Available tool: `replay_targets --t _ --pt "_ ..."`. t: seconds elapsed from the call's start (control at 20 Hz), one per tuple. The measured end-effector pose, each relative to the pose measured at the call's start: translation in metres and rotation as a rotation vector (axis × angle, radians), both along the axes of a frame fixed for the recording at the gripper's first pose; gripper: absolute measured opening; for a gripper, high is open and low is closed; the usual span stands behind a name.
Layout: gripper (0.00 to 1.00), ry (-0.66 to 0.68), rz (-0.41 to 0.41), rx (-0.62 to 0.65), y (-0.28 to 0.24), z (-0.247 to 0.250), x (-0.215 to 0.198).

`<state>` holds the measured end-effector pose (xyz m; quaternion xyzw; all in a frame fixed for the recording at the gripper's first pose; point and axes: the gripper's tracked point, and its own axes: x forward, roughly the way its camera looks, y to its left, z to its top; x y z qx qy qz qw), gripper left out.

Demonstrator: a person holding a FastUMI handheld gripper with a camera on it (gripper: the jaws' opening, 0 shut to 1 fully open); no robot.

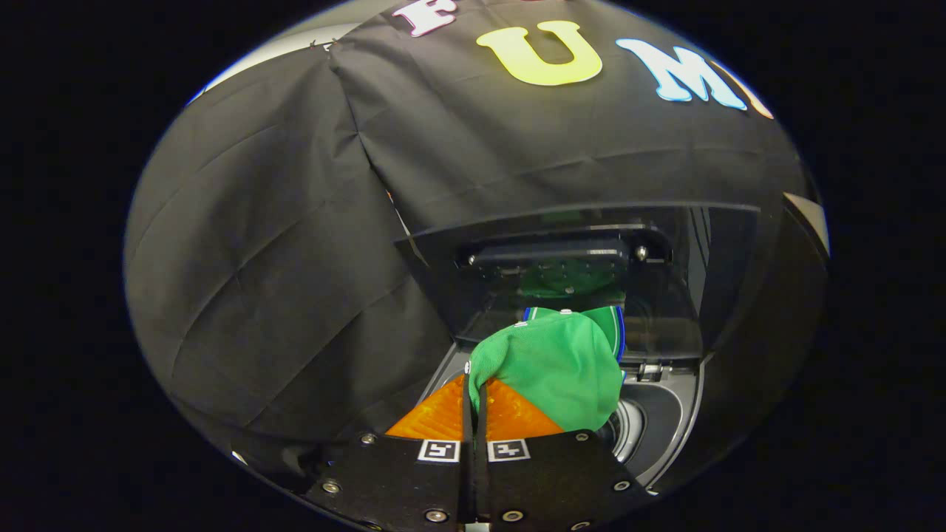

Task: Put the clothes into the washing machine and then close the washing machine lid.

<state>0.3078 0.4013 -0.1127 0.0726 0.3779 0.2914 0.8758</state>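
Claw (474,395) clamping green garment (554,369) above drum (628,428)

Creased black cloth wall (295,244) hung in two overlapping panels, pale surface (295,43) showing above it

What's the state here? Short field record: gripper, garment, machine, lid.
gripper: fingers closed together, pinching the cloth
garment: green fabric garment with blue-white trim, held at the fingertips, hanging above the opening
machine: dark grey top-loading washing machine, drum opening just ahead
lid: dark glossy hinged lid, raised open
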Motion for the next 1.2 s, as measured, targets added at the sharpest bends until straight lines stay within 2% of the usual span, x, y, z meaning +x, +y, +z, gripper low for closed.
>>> replay_targets --t 0.4,0.65,1.05,1.2 --pt "0.0 0.056 -0.032 -0.085 -0.002 -0.059 -0.007" --pt "0.0 0.107 -0.023 -0.151 -0.01 -0.103 -0.018" --pt "0.0 0.174 -0.007 -0.234 -0.015 -0.146 -0.035" --pt "0.04 0.207 -0.012 -0.234 -0.017 -0.155 -0.042"
